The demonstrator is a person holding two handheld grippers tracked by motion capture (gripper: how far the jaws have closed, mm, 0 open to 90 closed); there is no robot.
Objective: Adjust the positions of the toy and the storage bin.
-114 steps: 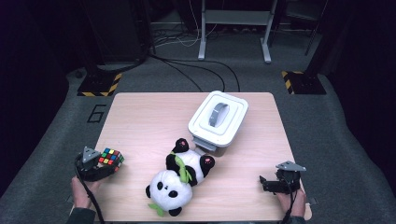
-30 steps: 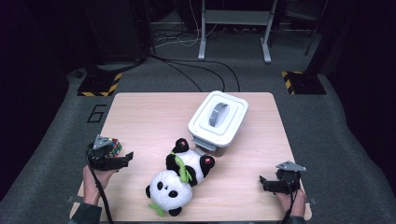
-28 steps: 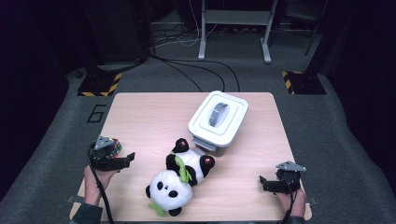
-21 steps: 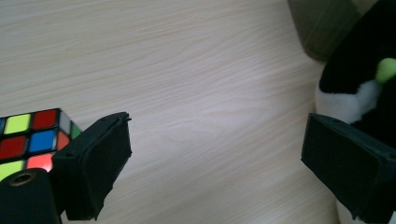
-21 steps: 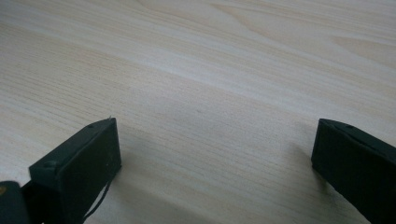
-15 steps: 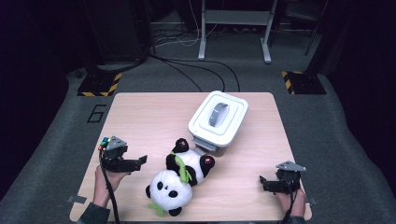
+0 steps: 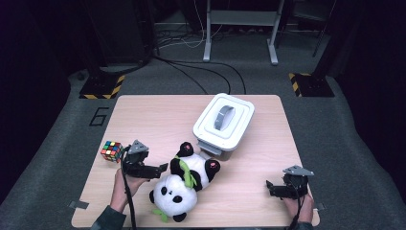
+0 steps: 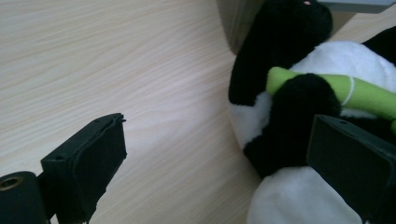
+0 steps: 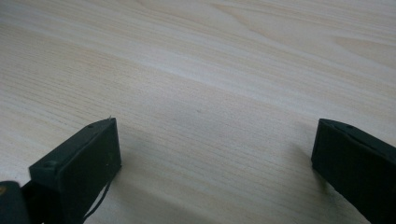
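A panda plush (image 7: 184,184) lies on its back at the front middle of the wooden table (image 7: 158,120), holding a green bamboo stalk (image 8: 327,88). My left gripper (image 7: 162,168) is open just left of the panda. In the left gripper view the left gripper (image 8: 215,154) has one jaw over bare wood and the other against the panda (image 8: 285,116). A Rubik's cube (image 7: 111,151) rests on the table behind and left of that gripper. My right gripper (image 7: 271,187) is open at the front right; the right gripper view has the right gripper (image 9: 215,149) over bare wood.
A white lidded box (image 7: 223,123) with a grey handle stands at the back right of the panda, its corner (image 8: 233,23) close to the panda's ear. The table's front edge runs just behind both hands. Cables and metal stands lie on the floor beyond.
My left gripper has left the Rubik's cube on the table and moved right, open, up to the panda. The right gripper has stayed in place.
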